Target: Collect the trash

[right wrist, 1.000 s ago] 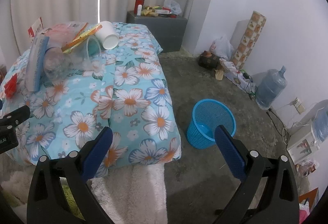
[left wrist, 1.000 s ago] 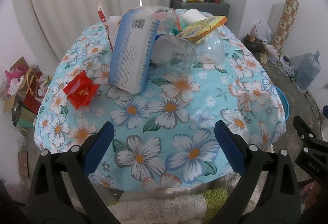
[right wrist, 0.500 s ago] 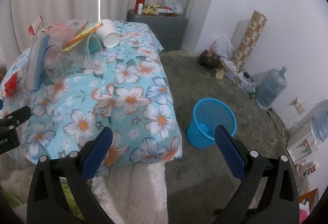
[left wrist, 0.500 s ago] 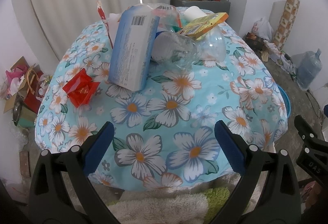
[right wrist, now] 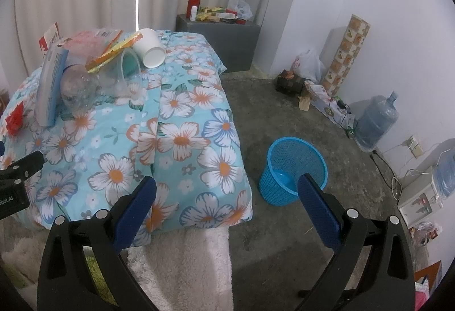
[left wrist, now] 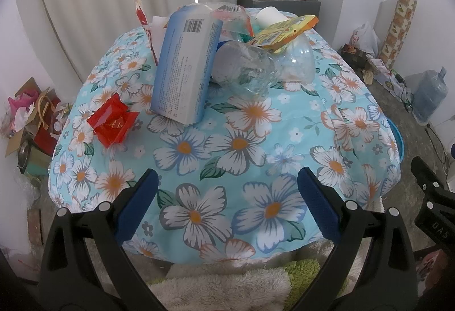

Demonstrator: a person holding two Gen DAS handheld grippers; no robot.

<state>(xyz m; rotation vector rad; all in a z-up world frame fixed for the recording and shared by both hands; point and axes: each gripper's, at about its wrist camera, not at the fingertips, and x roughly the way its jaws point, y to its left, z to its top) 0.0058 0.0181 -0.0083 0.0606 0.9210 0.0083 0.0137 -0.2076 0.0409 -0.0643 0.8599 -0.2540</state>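
A heap of trash lies at the far end of the flowered table: a blue-white carton, a clear plastic bottle, a yellow snack wrapper, a white paper cup and a red wrapper to the left. My left gripper is open and empty over the table's near edge. My right gripper is open and empty, off the table's right corner. A blue mesh waste basket stands on the floor to the right of the table.
A grey cabinet with bottles and bags stands at the back wall. A water jug, cables, a patterned roll and bags line the right wall. Boxes and paper lie left of the table. A fluffy rug lies below.
Both grippers have drifted slightly forward toward the table; the trash heap looks a little nearer. Nothing was taken hold of or moved.
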